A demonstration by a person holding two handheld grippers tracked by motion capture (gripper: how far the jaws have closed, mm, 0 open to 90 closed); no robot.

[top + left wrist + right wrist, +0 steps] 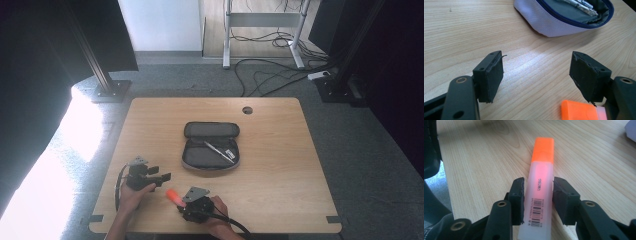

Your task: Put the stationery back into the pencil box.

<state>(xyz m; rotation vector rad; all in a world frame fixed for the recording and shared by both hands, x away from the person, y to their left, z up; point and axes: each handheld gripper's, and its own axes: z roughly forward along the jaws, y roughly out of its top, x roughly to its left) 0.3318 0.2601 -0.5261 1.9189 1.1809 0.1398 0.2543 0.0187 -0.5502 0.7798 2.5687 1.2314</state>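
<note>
A pale wood table (280, 165) sits on grey carpet, with cables trailing beyond its far edge. Nearest me, my right gripper (538, 195) has its jaws set either side of the highlighter (541, 192), pads right at its translucent body; they look to be touching, so I judge the grip is just made. The marker's orange cap points away from me, toward the left gripper (537, 72), which hangs wide open and holds nothing, low over the wood just beside that cap. Farther off, mid-table, the pencil case (211, 150) lies unzipped and open, pens (220, 151) resting in its lower half. I take this as the pick-up step. Next I need a firm squeeze, a lift, then a carry over to the case.
</note>
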